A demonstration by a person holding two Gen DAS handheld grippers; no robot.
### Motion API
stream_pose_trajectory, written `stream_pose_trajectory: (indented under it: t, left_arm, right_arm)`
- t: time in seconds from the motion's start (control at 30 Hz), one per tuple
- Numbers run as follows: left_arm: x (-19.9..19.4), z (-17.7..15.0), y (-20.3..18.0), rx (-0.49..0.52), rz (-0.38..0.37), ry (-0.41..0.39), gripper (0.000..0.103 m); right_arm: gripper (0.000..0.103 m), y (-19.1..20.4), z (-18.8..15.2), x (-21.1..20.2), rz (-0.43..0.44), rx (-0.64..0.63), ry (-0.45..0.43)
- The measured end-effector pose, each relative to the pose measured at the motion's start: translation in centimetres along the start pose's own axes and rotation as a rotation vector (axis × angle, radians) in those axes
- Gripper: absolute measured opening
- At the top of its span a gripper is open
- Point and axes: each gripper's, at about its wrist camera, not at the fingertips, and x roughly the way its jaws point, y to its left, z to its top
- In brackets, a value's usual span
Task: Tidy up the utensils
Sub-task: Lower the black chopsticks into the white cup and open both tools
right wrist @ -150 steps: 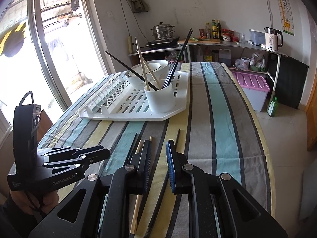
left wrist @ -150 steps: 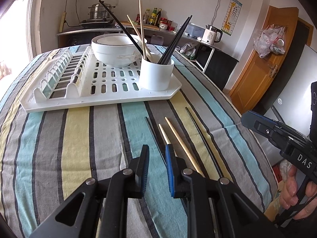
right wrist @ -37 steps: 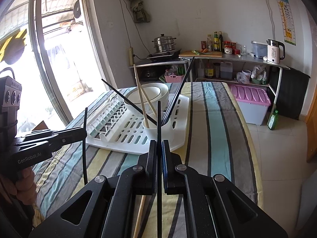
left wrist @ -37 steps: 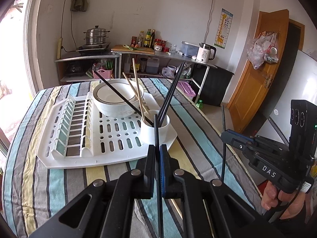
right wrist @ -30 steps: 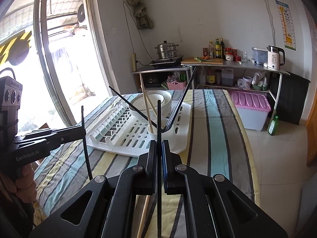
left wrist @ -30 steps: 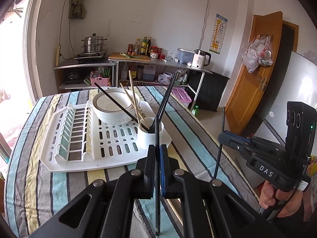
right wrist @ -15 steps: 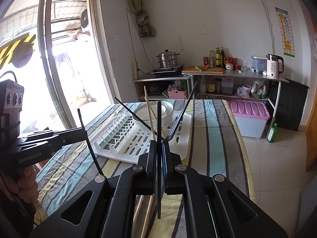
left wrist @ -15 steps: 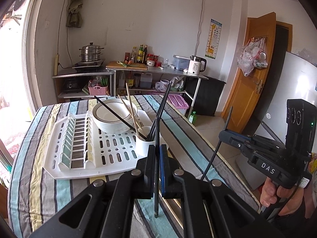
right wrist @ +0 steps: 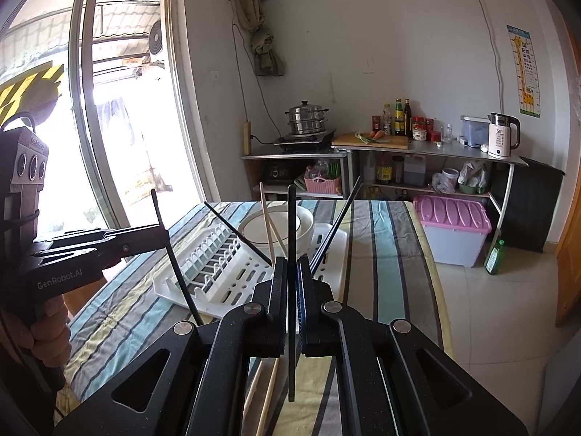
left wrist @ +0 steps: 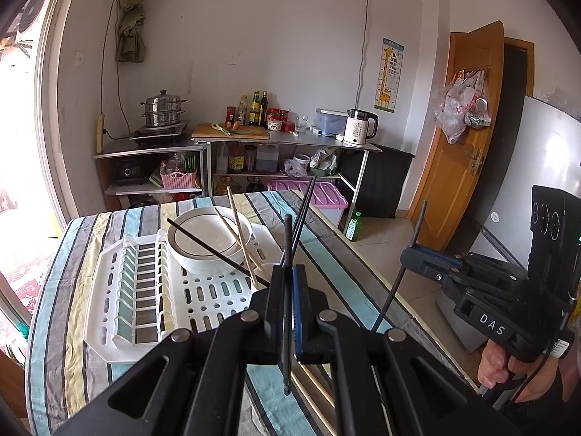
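My left gripper (left wrist: 288, 272) is shut on a black chopstick (left wrist: 287, 232) that stands nearly upright, high above the striped table (left wrist: 72, 327). My right gripper (right wrist: 291, 265) is shut on a second black chopstick (right wrist: 291, 218), also upright. In each wrist view the other gripper shows at the side: the right gripper (left wrist: 408, 256) and the left gripper (right wrist: 163, 234), each with its chopstick slanting. Ahead stands a white drying rack (left wrist: 145, 290) with a white bowl (left wrist: 208, 239) and a white cup (left wrist: 267, 269), mostly hidden behind my fingers, holding several chopsticks. Two wooden chopsticks (right wrist: 265, 392) lie on the table below.
The table's right edge (left wrist: 363, 265) drops to a tiled floor with a pink-lidded bin (right wrist: 454, 225) and a green bottle (right wrist: 495, 256). A kitchen counter (left wrist: 283, 138) with pots and bottles lines the far wall. A window (right wrist: 127, 127) is at the left.
Both grippers have risen with their black chopsticks, so the table and rack look lower and farther. The chopstick seen in the other gripper now slants more.
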Motion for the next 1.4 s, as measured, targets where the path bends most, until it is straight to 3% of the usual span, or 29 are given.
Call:
stream_pose_trajectory:
  t: [0.67,1.1,1.4]
  left_arm:
    - [3.1,7.7,0.9,-0.004,-0.016,-0.065,0.004]
    - [6.5,8.8,2.0,-0.004,-0.025,-0.048,0.004]
    - [8.7,8.2,2.9,-0.015,-0.029,-0.019,0.004]
  right_arm:
    - [0.004,-0.6,5.8,3.5,0.0,0.006,-0.061]
    - [0.004,-1.0,7.8,7.2,0.026,0.009,-0.067]
    - [0.004,-1.6,7.2,9.6,0.034,0.018,-0.036]
